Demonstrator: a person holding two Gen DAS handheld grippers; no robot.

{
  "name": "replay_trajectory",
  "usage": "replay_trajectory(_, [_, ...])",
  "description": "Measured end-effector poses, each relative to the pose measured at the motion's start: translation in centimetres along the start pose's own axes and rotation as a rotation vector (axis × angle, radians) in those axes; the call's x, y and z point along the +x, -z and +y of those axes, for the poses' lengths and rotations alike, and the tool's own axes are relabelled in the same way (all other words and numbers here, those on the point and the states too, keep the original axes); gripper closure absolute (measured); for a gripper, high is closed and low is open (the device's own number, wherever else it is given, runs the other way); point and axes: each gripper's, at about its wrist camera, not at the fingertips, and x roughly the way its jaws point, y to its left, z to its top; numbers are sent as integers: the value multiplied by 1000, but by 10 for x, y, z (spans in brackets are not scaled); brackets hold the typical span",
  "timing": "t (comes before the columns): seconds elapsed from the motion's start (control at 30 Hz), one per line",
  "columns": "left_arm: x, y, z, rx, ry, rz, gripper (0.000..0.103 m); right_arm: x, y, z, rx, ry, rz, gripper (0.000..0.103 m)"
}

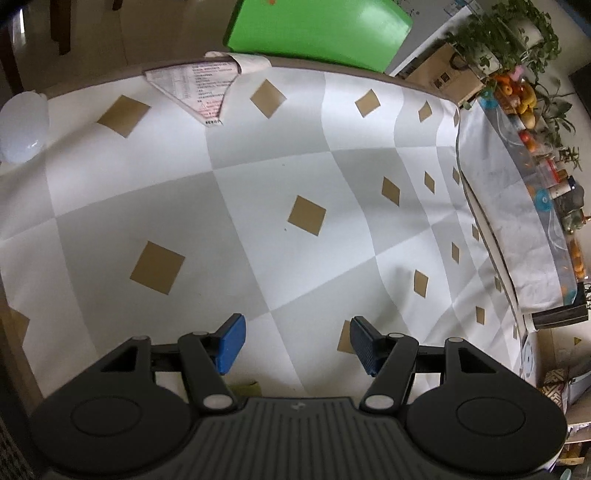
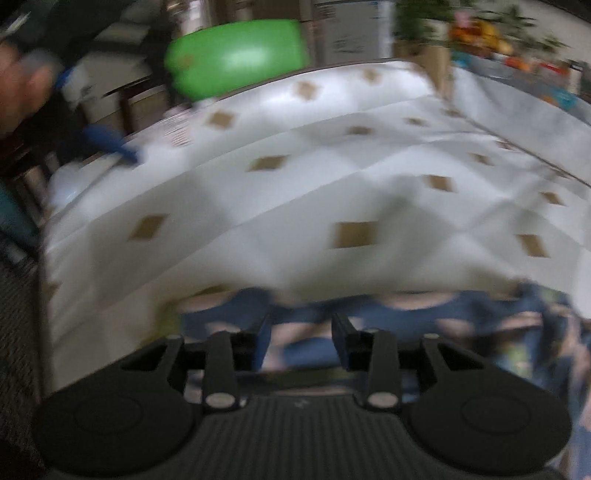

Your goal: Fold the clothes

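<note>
White and grey checked tablecloth with tan diamonds covers the table before us; a folded newspaper lies at its far edge, a green chair behind, plants and fruit to the right. Our left gripper hangs with fingers apart over bare cloth. Our right gripper shows fingers apart, the blurred blue patterned garment lying just beyond and beneath them, unclamped.
</note>
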Motion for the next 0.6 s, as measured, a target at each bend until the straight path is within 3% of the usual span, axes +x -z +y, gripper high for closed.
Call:
replay_trajectory(0.33, [-3,-2,-2,10,14,-2,42,28,8,74,-99,-81,45,62])
replay_trajectory(0.53, [-3,-2,0,-7,24,4,42,45,18,99,-171,-55,94,62])
replay_trajectory(0.57, [-3,-2,0,-9,26,6,42,46,19,100,-171,-44,86,64])
replay_trajectory(0.6, [-4,-2,0,-10,28,5,42,46,19,100,-156,-37,77,75])
